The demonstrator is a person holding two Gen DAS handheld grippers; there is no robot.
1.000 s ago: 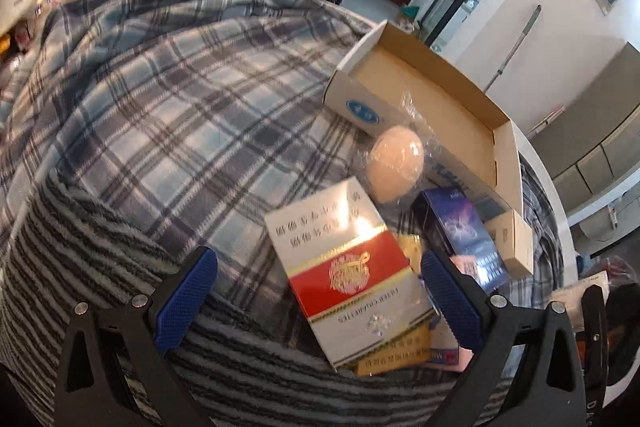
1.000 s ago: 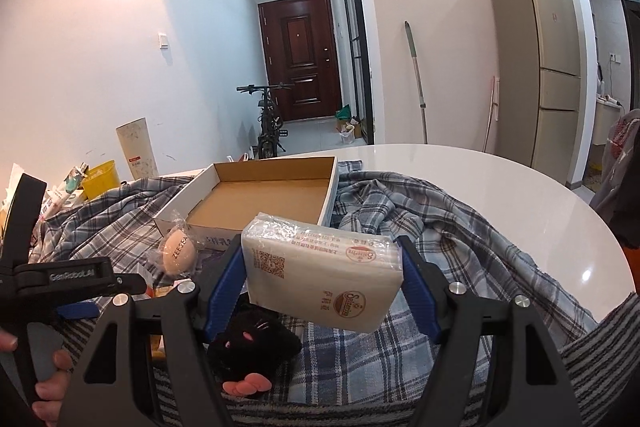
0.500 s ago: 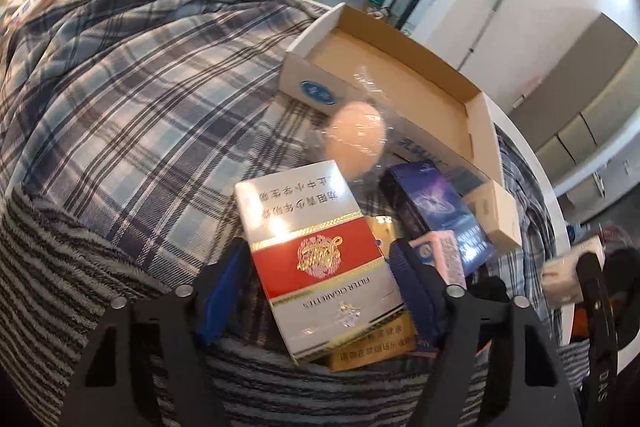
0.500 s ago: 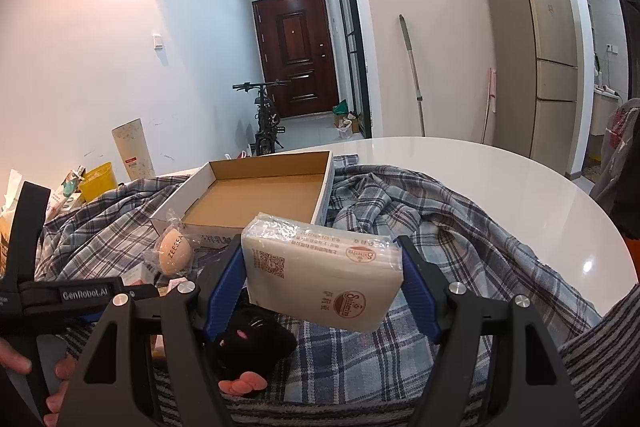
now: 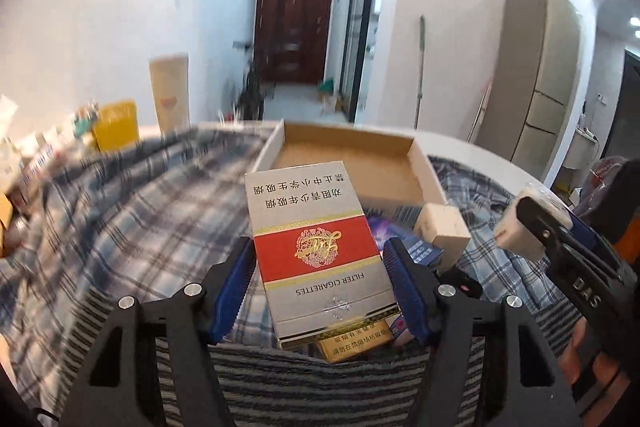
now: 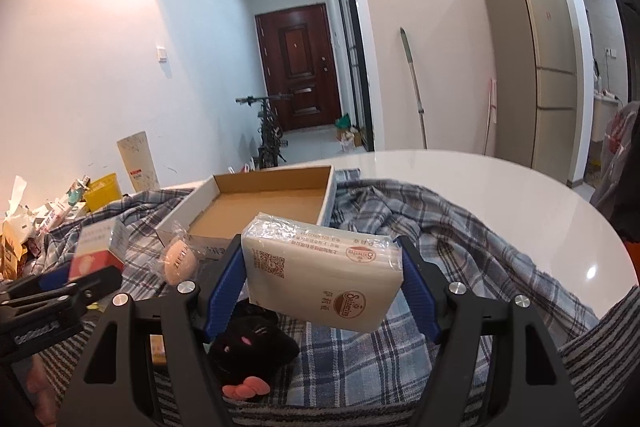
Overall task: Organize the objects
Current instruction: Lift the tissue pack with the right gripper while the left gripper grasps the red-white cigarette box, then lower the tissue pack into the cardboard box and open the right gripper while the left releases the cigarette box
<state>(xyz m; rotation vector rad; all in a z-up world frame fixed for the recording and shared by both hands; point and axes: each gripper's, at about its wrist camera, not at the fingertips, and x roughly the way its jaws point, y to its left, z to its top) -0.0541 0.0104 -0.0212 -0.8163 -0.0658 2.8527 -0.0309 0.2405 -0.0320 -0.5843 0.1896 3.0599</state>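
The cigarette carton (image 5: pixel 320 251), red and silver with its print upside down, sat in the centre of the left wrist frame, clamped between the blue pads of the left gripper (image 5: pixel 320 279) and raised off the plaid cloth (image 5: pixel 132 227). Beneath its lower edge lay a gold pack (image 5: pixel 352 341). Directly behind it, in mid-frame, stood the open cardboard box (image 5: pixel 352 167), its interior bare brown card. To the right of the carton were a purple-blue box (image 5: pixel 404 243) and a small beige box (image 5: pixel 442 229), near the cardboard box's front corner.

In the right wrist frame, the wrapped tissue pack (image 6: pixel 324 271) occupied the centre, gripped at both ends by the right gripper (image 6: pixel 322 287), fingers closed against it. The pack was held above the cloth, in front of the cardboard box (image 6: pixel 260 207). Left of centre, a bagged egg-shaped object (image 6: pixel 180 263) rested against the box's front wall. At lower centre lay a black plush toy (image 6: pixel 252 351) with pink feet. The white table (image 6: pixel 500 195) extended to the right.
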